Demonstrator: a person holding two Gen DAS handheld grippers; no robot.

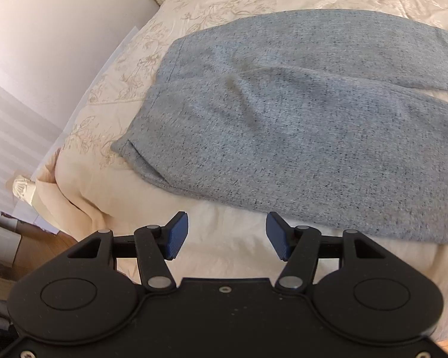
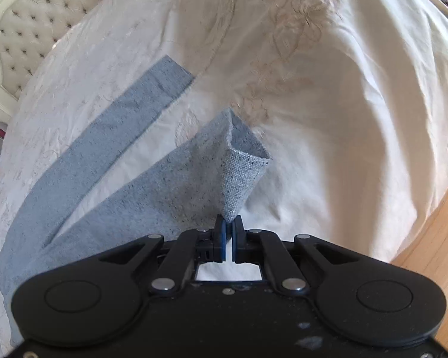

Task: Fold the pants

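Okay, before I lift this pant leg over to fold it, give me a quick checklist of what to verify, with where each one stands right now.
1. Right gripper shut on the near leg's cuff: ok, the fabric is pinched between the pads.
2. Grip deep enough to hold: cannot tell, only a corner of the cuff is caught.
3. Left gripper holding the waist end: not ok, it is open and short of the pants.
4. Far leg lying flat as the landing spot: ok.
5. Bedspread kept out of the pinch: ok, only grey fabric shows between the pads.
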